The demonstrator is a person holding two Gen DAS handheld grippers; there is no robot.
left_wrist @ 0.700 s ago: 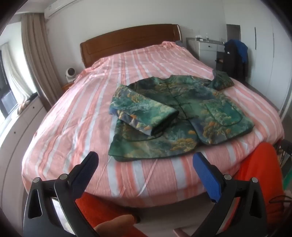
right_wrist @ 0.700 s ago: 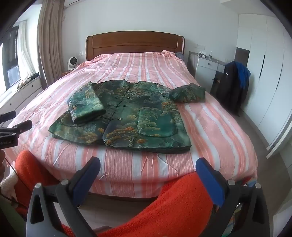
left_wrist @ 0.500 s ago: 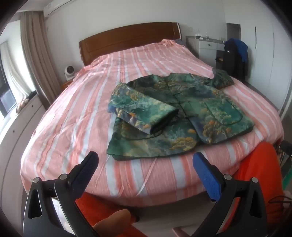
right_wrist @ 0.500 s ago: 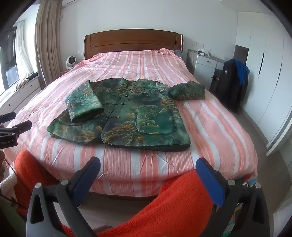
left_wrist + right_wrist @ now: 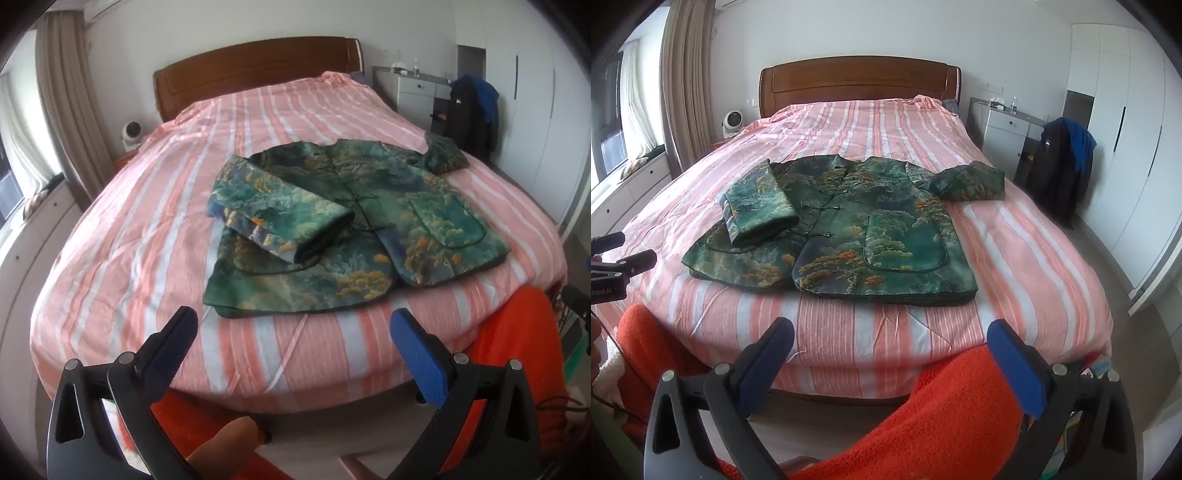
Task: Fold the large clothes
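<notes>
A green patterned jacket [image 5: 354,236] [image 5: 849,236] lies front-up on the pink striped bed [image 5: 147,229] [image 5: 1027,266]. Its left sleeve [image 5: 280,218] [image 5: 757,210] is folded over the body. The right sleeve [image 5: 445,158] [image 5: 967,181] lies bunched out to the side. My left gripper [image 5: 295,347] is open above the foot of the bed, short of the jacket's hem, with nothing between its fingers. My right gripper [image 5: 890,354] is open too, held back from the bed's near edge, empty. The left gripper's fingers [image 5: 624,258] show at the left edge of the right wrist view.
A person's orange fleece clothing [image 5: 942,417] [image 5: 517,350] fills the near foreground. A wooden headboard [image 5: 857,81] stands at the far end. A white dresser [image 5: 1004,136] and a chair with dark and blue clothes [image 5: 1063,162] stand right of the bed. White wardrobes [image 5: 1126,147] line the right wall.
Both grippers have moved slightly forward toward the bed, so the jacket sits a little lower and closer in each view. The jacket itself has not moved, and the jaws stay open.
</notes>
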